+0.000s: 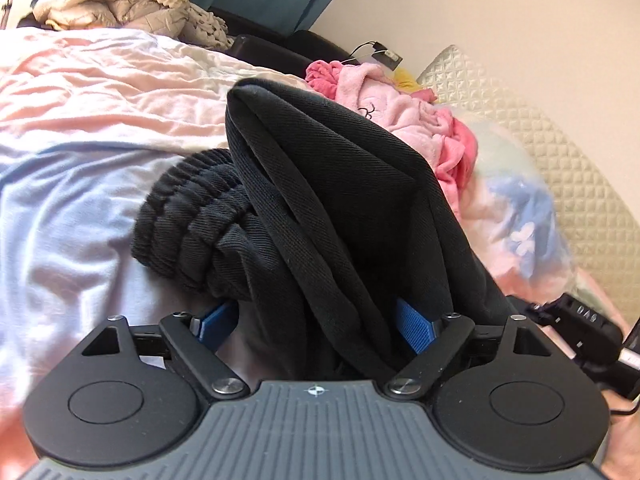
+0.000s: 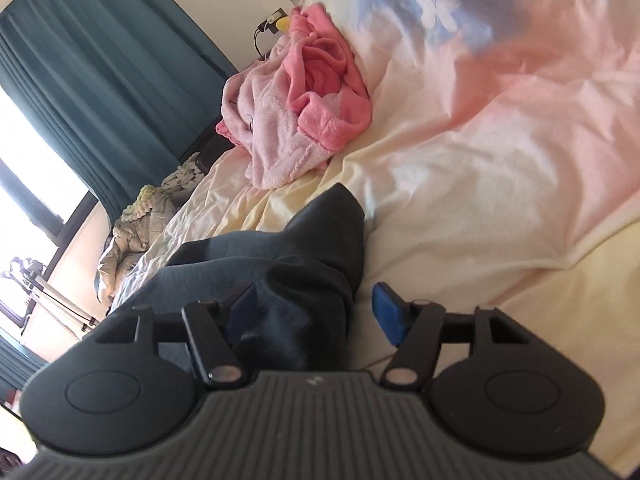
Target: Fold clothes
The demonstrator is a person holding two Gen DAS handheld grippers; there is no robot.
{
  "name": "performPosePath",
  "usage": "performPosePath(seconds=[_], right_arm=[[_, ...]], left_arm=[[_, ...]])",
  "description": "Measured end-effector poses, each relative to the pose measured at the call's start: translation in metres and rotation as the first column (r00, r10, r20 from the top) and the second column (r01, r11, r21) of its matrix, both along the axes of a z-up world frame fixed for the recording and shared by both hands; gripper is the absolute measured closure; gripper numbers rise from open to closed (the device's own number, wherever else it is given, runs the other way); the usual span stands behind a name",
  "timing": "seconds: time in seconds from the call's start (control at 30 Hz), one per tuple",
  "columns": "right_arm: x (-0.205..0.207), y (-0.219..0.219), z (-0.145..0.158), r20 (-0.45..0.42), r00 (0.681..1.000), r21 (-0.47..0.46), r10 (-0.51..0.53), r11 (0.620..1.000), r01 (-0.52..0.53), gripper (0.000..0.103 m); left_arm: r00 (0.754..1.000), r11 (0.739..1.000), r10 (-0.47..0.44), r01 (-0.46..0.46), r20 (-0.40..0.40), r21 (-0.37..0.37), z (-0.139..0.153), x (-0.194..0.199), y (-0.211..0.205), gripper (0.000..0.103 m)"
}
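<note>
Left hand-held gripper (image 1: pixel 316 322): jaws wide, black trousers (image 1: pixel 320 200) bunched between them, grip undeterminable. Right hand-held gripper (image 2: pixel 316 312): likewise. No legible writing.

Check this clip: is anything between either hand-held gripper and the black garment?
Nothing visible. The black garment already lies between the open fingers of the left hand-held gripper and of the right hand-held gripper. The pink robe lies farther up the bed.

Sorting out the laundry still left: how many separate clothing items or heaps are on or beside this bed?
3: black garment between the left gripper fingers, pink fleece garment crumpled near the headboard, beige jacket heap off the bed's far edge. More may be hidden.
</note>
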State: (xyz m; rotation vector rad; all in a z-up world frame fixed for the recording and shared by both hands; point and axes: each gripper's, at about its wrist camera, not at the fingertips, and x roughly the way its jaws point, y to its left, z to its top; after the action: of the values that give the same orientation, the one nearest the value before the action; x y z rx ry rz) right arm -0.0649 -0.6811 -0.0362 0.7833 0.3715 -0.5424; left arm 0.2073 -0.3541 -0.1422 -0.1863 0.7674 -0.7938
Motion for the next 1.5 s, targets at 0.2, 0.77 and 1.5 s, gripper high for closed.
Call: performPosePath(seconds=[0.2,0.77,1.5], right_arm=[[-0.016,0.038,0.07,0.018,0.999,-0.188,0.041,0.981,-0.037,0.037],[-0.003,0.3,0.209,0.094,0.831,-0.496,0.549,0.749,-0.439,0.03],[0.039,0.452,0.11,-0.002,0.71,-0.593,0.704,0.571,-0.568,0.022]], left_arm=[[0.975,0.997,0.052,-0.064,0.217,0.048,0.082,-0.097,0.054,0.002],[0.754,0.892,0.306,-0.441,0.582,0.102,0.224,-0.205,0.282,0.0],[0.638,0.715,0.546,-0.693,0.543,0.095,0.169,-0.201,0.381,0.0]])
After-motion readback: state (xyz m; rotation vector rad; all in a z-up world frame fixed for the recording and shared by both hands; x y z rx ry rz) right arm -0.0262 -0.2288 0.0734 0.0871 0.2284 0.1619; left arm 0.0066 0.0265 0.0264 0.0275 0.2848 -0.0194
